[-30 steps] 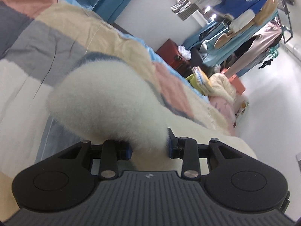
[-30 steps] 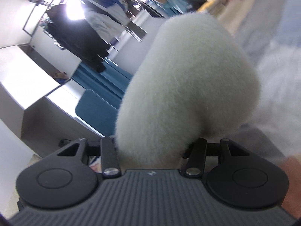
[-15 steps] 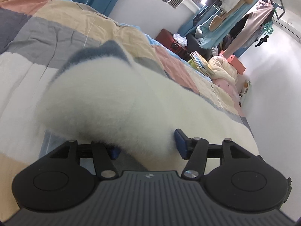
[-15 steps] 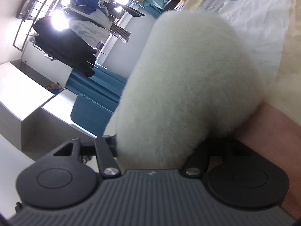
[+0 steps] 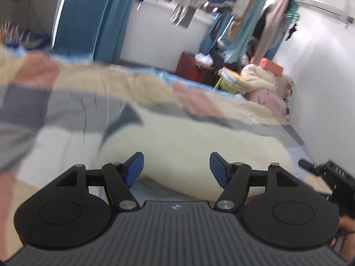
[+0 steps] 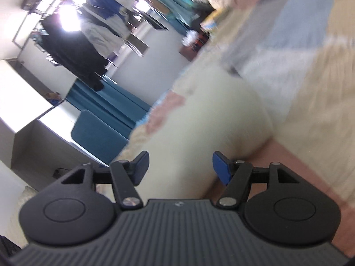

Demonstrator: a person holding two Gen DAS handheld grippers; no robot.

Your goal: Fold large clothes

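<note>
Basically the cream fleece garment (image 5: pixel 199 146) lies folded on the patchwork quilt (image 5: pixel 66 102), soft, bulky, light & springy w/ no stiff edge, so pinch deep at a folded edge; left gripper (image 5: pixel 176 168) & right gripper (image 6: pixel 179 166) both opening, pads clear, nothing pinched.

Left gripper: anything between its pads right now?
Nothing gripped. In the left wrist view the left gripper is opening, pads clear of the fleece, which lies on the quilt beyond.
</note>
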